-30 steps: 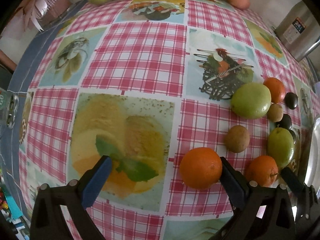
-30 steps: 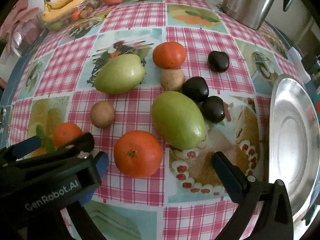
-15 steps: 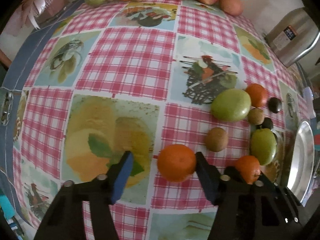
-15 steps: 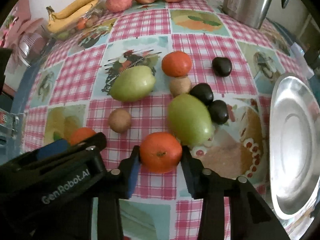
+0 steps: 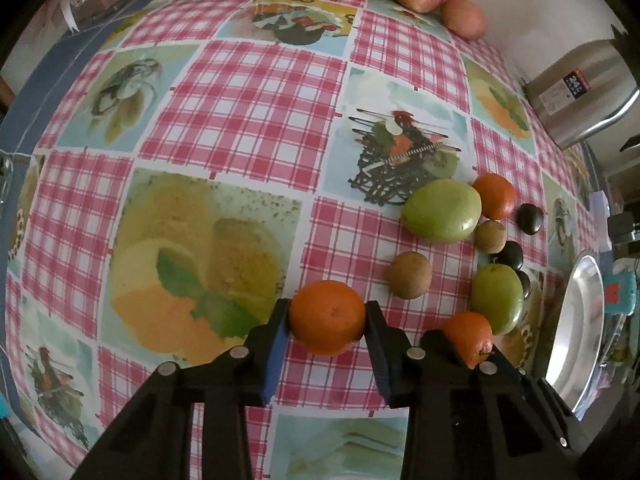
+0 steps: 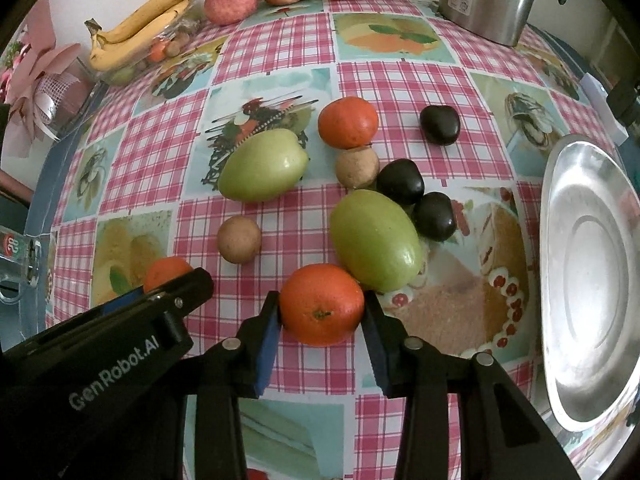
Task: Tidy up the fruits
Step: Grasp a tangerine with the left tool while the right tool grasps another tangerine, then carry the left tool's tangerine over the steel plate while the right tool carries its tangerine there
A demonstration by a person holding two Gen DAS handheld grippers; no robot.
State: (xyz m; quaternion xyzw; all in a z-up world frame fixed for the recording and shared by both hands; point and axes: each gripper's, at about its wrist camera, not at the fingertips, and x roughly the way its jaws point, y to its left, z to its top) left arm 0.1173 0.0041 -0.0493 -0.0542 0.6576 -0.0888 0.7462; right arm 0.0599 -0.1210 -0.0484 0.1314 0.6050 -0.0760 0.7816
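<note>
Oranges fill both our grippers: left gripper (image 5: 327, 317) has just clenched one orange (image 5: 327, 316), right gripper (image 6: 321, 305) another orange (image 6: 321, 304), near the green fruit (image 6: 376, 240).

Colours on my worktop: red check, orange, green and black.

The worktop's oilcloth (image 6: 276, 52) is red-and-white gingham broken by pale blue and green picture squares of fruit and cake, with a blue border at its edge. My left tongs (image 5: 326, 318) and right tongs (image 6: 321, 306) are black with blue pads, each framing a bright round orange mandarin (image 5: 327, 316) (image 6: 321, 304); a third orange mandarin (image 6: 348, 122) lies farther back. Two glossy pale green fruits (image 6: 262, 164) (image 6: 376, 238) lie beside two dull brown round fruits (image 6: 239, 239) (image 6: 357, 167) and three shiny black plums (image 6: 439, 124). The round metal plate (image 6: 592, 280) is silver; the bananas (image 6: 140, 24) are yellow with brown flecks; the three apples (image 6: 231, 3) are pinkish red.
</note>
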